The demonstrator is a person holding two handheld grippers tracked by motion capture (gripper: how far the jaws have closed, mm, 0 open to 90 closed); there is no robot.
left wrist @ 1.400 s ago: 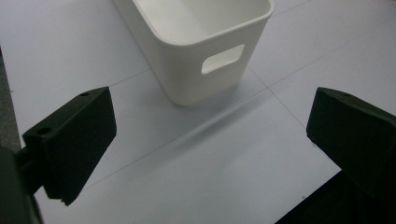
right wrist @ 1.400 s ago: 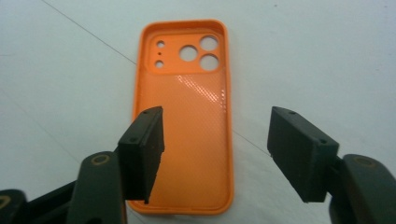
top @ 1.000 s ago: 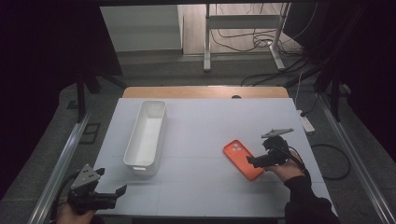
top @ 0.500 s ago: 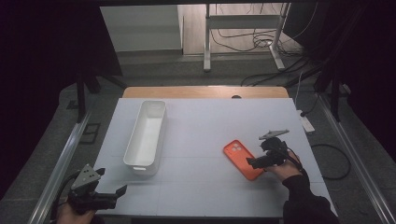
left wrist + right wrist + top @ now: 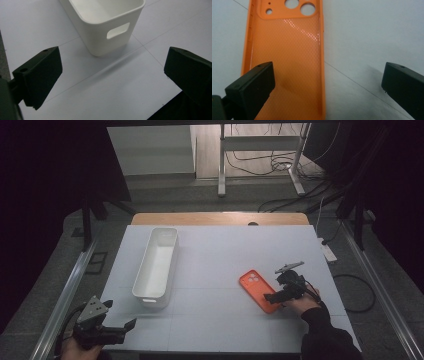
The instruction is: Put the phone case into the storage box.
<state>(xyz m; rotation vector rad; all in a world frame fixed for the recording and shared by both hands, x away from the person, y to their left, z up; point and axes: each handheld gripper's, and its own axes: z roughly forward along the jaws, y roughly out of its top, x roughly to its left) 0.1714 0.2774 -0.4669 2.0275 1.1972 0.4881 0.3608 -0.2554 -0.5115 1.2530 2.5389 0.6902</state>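
dark floor and trailing cables surround a white table (image 5: 215, 265) with a strip of bare wood along its far edge. on the table's right half lies an orange phone case (image 5: 258, 290), flat, open side up, with its camera holes at the far end. the right gripper (image 5: 274, 296) sits at the near right end of the case, held by a hand in a dark sleeve. in the right gripper view the jaws stand wide apart above the phone case (image 5: 287, 60): one jaw hangs over the case's near left part, the other over bare table well to the case's right, and nothing is pinched between them. whether the jaw over the case touches it cannot be told.

a long white bin (image 5: 156, 265) stands on the left half of the table, lengthwise from near to far, well apart from the case. the left gripper (image 5: 129, 325) is held at the near left corner of the table, near the bin's close end. in the left gripper view its jaws are spread wide over bare table, with the white bin (image 5: 105, 22) and its handle slot ahead of them, not touched.
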